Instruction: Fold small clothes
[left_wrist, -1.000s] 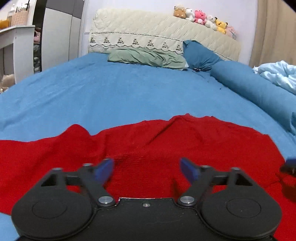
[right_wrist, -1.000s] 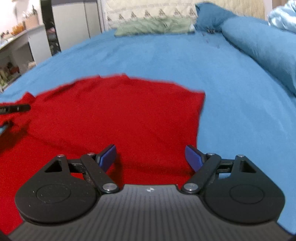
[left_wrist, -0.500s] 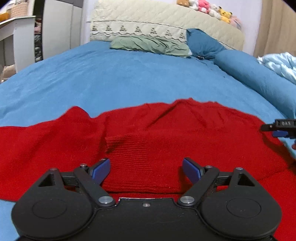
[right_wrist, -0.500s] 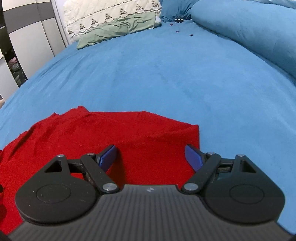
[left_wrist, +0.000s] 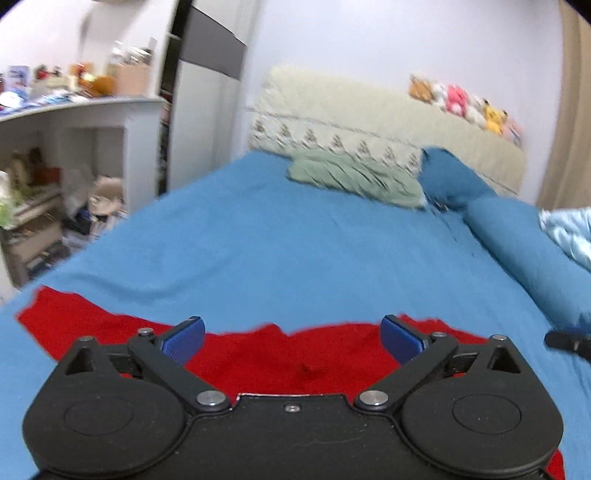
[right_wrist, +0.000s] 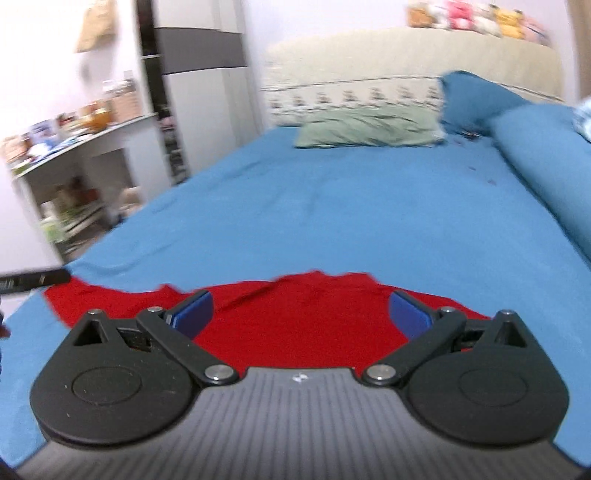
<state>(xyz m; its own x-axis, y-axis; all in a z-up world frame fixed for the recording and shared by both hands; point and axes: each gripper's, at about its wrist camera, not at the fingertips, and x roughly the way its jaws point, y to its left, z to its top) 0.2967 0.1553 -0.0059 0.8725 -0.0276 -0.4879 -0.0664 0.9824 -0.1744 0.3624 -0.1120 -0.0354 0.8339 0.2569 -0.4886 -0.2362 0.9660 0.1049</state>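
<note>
A red knit garment (left_wrist: 280, 358) lies spread flat on the blue bed sheet (left_wrist: 288, 258); it also shows in the right wrist view (right_wrist: 295, 325). My left gripper (left_wrist: 291, 338) is open and empty, held above the garment's near part. My right gripper (right_wrist: 301, 310) is open and empty, also above the garment. The tip of the right gripper (left_wrist: 565, 338) shows at the right edge of the left wrist view. The left gripper's tip (right_wrist: 33, 280) shows at the left edge of the right wrist view. Most of the garment is hidden under the gripper bodies.
A green pillow (left_wrist: 354, 177), a blue pillow (left_wrist: 454, 177) and a blue bolster (left_wrist: 524, 243) lie at the bed's far end by a cream headboard (left_wrist: 369, 118) with plush toys (left_wrist: 465, 103). A white shelf unit (left_wrist: 66, 166) stands left of the bed.
Both grippers have tilted up and pulled back, so the garment now fills far less of each view and the room shows. Both stay open.
</note>
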